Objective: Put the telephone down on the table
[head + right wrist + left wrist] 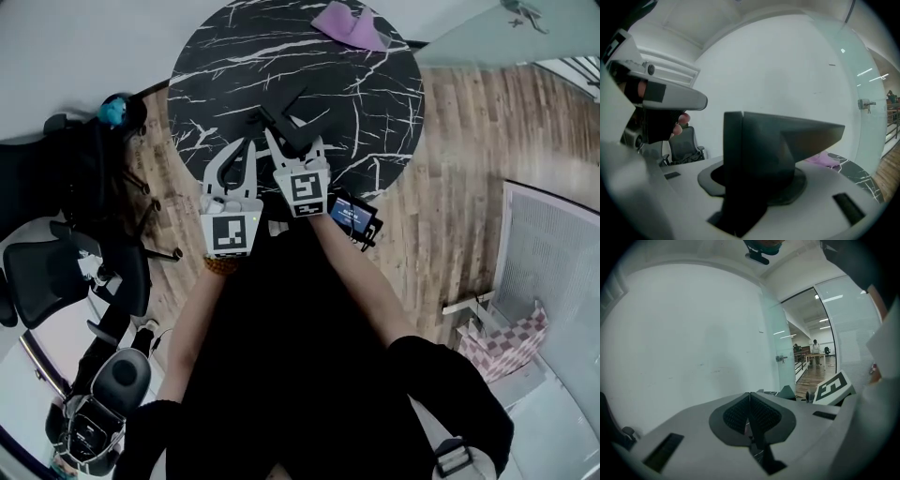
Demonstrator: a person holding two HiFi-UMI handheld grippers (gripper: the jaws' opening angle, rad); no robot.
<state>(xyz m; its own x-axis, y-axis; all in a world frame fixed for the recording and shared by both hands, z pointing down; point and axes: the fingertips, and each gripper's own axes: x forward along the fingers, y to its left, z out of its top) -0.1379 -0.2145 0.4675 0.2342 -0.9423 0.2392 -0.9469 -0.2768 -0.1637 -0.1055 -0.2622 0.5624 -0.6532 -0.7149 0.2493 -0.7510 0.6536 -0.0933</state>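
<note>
Item: black angular plastic telephone, pinched in our right gripper over the near part of the round black marble table. Left gripper: jaws pressed together, empty. Outstanding, we judge: lowering and release.

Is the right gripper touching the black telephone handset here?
Touching. The right gripper view shows the black telephone handset wedged between the fingers of the right gripper, filling the space between them with no gap visible.
</note>
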